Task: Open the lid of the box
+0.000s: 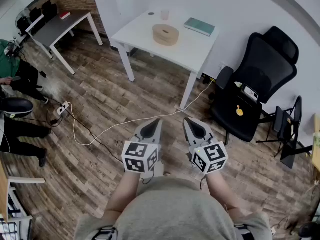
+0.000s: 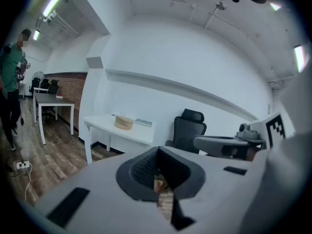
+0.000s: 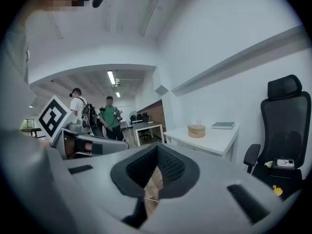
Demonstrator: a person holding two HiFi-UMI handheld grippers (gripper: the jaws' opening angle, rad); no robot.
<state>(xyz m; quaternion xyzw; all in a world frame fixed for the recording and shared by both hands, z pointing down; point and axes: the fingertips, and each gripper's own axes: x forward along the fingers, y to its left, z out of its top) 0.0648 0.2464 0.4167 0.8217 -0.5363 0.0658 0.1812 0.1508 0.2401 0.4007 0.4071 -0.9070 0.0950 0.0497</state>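
Observation:
The box (image 1: 165,34) is a round, light wooden one with its lid on, standing near the middle of a white table (image 1: 135,31) far ahead of me. It also shows small in the left gripper view (image 2: 124,123) and the right gripper view (image 3: 196,130). My left gripper (image 1: 155,122) and right gripper (image 1: 187,121) are held side by side close to my body, over the wooden floor, well short of the table. Both point toward the table. The left gripper's (image 2: 157,164) jaws are shut with nothing between them, and so are the right gripper's (image 3: 157,162).
On the table lie a green book (image 1: 199,26) and a small cup (image 1: 164,15). A black office chair (image 1: 255,89) stands right of the table. A white cable (image 1: 125,121) runs across the floor. A grey desk (image 1: 60,26) and people (image 1: 20,79) are at the left.

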